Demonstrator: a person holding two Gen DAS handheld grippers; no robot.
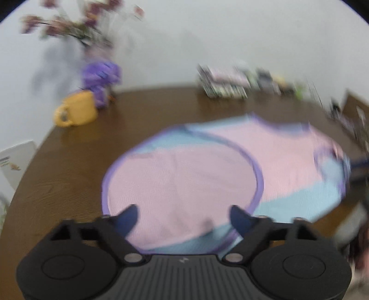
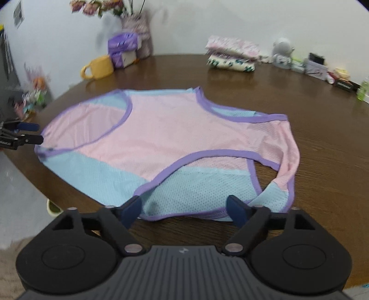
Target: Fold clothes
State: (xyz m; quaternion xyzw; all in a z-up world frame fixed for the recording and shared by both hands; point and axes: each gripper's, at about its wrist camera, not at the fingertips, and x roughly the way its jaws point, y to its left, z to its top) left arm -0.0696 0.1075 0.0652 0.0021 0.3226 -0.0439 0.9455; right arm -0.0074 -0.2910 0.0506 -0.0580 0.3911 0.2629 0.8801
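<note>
Both hand-held grippers hang released over the garment: the left hand-held gripper (image 1: 184, 218) above its pink panel, the right hand-held gripper (image 2: 184, 210) at its blue mesh edge, nothing pinched in either. A pink, blue and purple-trimmed top (image 2: 161, 138) lies spread flat on the brown table (image 2: 322, 129). Behind it stand a yellow mug (image 2: 99, 67), contents unseen, and a vase (image 2: 140, 34) holding flowers (image 2: 96, 5).

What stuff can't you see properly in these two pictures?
- Left wrist view: motion blur smears the flowers and the stack by the wall.
- Right wrist view: small items along the wall are too small to name.
- Right wrist view: the left gripper is cut off by the edge.
</note>
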